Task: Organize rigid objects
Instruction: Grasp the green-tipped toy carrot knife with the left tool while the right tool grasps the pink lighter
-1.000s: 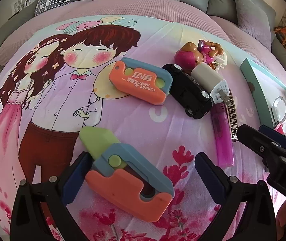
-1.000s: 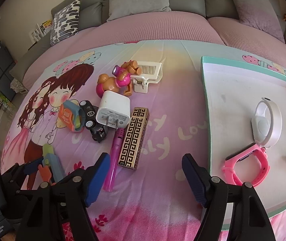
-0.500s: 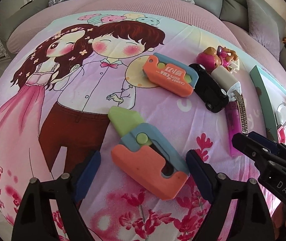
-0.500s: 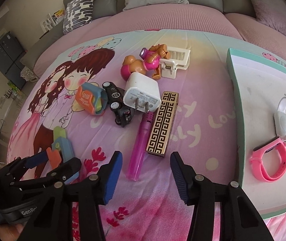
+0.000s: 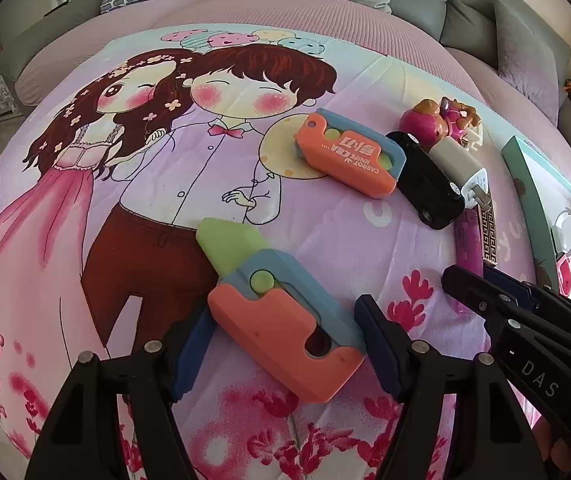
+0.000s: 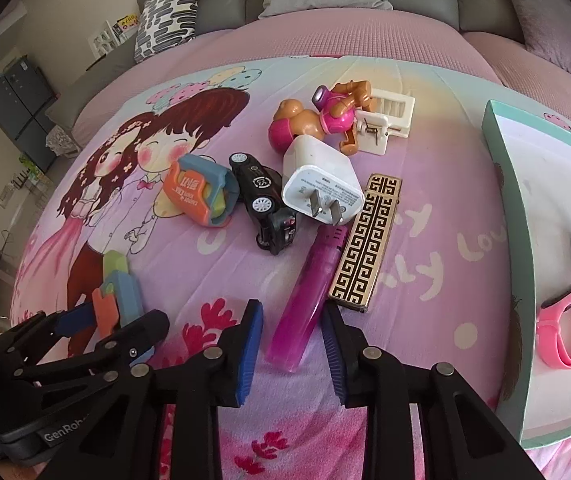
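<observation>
An orange-and-blue toy knife with a green blade lies on the cartoon bedsheet. My left gripper is open around its handle, fingers on either side, not clamped. It also shows in the right wrist view. My right gripper is open, its fingers flanking the near end of a purple lighter. A gold-patterned lighter lies beside it. The teal-rimmed white tray at right holds a pink watch band.
A second orange toy knife, a black toy car, a white charger plug, a pink-and-brown toy figure and a white clip lie clustered mid-sheet. Grey sofa cushions stand behind.
Both grippers have narrowed. The left has moved in around the near toy knife. The right has shifted left and closed in around the purple lighter's end.
</observation>
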